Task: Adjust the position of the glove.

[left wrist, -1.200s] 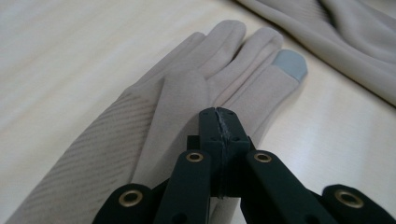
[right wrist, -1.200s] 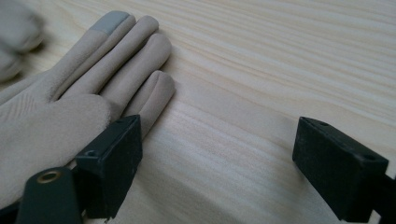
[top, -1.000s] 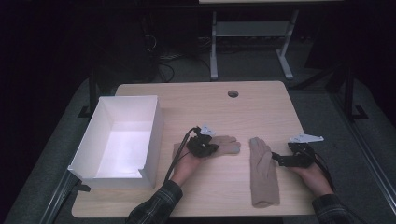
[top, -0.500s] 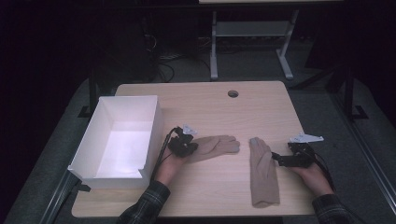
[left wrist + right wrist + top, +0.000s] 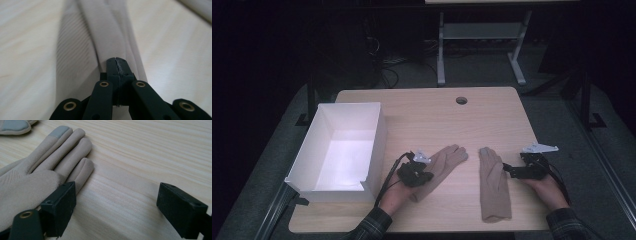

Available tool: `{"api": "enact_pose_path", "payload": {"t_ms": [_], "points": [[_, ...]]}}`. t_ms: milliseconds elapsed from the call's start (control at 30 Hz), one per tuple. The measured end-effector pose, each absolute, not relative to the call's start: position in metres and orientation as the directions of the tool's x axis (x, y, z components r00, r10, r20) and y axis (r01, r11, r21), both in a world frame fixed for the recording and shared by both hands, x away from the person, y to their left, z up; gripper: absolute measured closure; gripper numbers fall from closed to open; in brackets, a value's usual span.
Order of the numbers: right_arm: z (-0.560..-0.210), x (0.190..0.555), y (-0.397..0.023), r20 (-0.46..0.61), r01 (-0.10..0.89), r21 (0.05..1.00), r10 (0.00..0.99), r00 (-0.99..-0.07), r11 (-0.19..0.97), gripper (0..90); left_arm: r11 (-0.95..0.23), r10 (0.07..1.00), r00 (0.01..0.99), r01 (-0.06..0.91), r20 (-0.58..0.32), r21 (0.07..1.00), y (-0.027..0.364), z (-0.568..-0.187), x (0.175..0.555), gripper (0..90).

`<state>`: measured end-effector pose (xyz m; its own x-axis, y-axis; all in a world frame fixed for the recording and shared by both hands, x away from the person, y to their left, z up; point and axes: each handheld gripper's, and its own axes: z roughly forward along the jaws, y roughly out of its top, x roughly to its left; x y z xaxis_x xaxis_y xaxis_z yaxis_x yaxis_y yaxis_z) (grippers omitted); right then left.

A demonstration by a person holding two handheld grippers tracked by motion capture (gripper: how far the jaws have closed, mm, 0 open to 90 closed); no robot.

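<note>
The left gripper [image 5: 117, 62], jaws pressed together, pinches the beige fabric glove [image 5: 443, 162] lying ahead of it. The right gripper [image 5: 116, 207], jaws spread wide, rests just beside the second beige glove [image 5: 493, 185]. Beyond the left gripper's outer side stands an open white rectangular box [image 5: 307, 155] on the pale wooden table [image 5: 427, 115].

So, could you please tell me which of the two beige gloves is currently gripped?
The left glove, nearer the white box: the left hand-held gripper is shut on it. The right glove lies free.
</note>
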<state>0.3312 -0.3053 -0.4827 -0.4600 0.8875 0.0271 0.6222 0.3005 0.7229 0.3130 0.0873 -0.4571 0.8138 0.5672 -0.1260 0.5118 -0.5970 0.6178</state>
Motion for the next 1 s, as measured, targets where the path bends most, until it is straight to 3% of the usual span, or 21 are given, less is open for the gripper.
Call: {"api": "enact_pose_path", "payload": {"t_ms": [300, 600, 1000], "points": [[-0.483, 0.331, -0.305, 0.029, 0.623, 0.724, 0.889, -0.458, 0.297, 15.6, -0.615, 0.505, 0.852, 0.469, -0.141, 0.634, 0.068, -0.459, 0.304, 89.3], [-0.483, 0.331, -0.305, 0.029, 0.623, 0.723, 0.888, -0.459, 0.298, 15.6, -0.573, 0.552, 0.825, 0.479, -0.119, 0.665, 0.082, -0.451, 0.312, 69.5], [-0.483, 0.331, -0.305, 0.03, 0.624, 0.723, 0.888, -0.458, 0.297, 15.6, -0.512, 0.636, 0.765, 0.518, -0.103, 0.686, 0.1, -0.457, 0.336, 57.9]]}}
